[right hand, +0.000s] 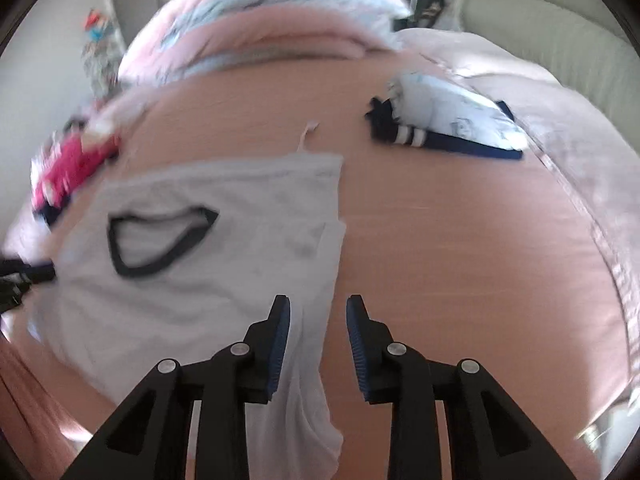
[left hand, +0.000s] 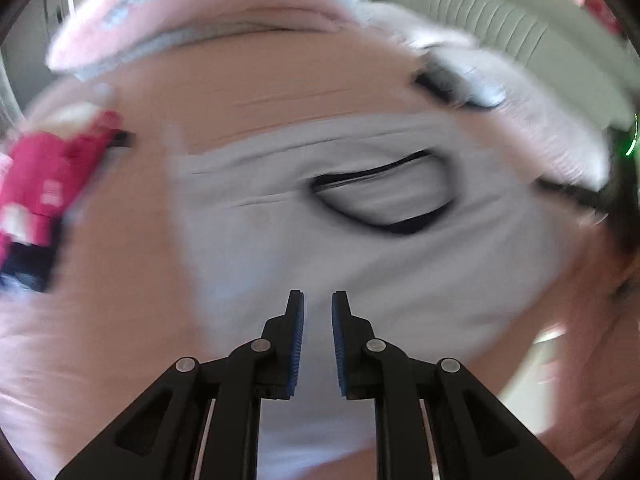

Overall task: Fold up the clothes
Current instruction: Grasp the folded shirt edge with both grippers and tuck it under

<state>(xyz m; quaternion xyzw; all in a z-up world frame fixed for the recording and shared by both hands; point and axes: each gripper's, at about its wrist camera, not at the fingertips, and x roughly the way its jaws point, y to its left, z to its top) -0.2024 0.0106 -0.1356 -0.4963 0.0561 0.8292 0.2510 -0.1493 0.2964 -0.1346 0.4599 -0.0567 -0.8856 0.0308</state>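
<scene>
A pale grey T-shirt point(left hand: 360, 272) with a black neckline point(left hand: 384, 200) lies spread flat on the pink bed sheet point(left hand: 100, 320). My left gripper point(left hand: 318, 300) hovers over the shirt's near part, its pads a narrow gap apart with nothing pinched. In the right wrist view the same shirt point(right hand: 224, 272) fills the left half. My right gripper point(right hand: 318, 304) stands open over its right edge. A fold of the shirt runs under the left finger point(right hand: 280, 340) and into the gap, and the pads do not press on it.
A white and navy garment point(right hand: 452, 120) lies on the far right of the bed sheet point(right hand: 460, 260). A pink-red pile of clothes point(right hand: 68, 168) sits at the far left. A pink and blue blanket point(right hand: 260, 20) lies across the bed's head, and grey-green padding point(right hand: 540, 12) stands beyond.
</scene>
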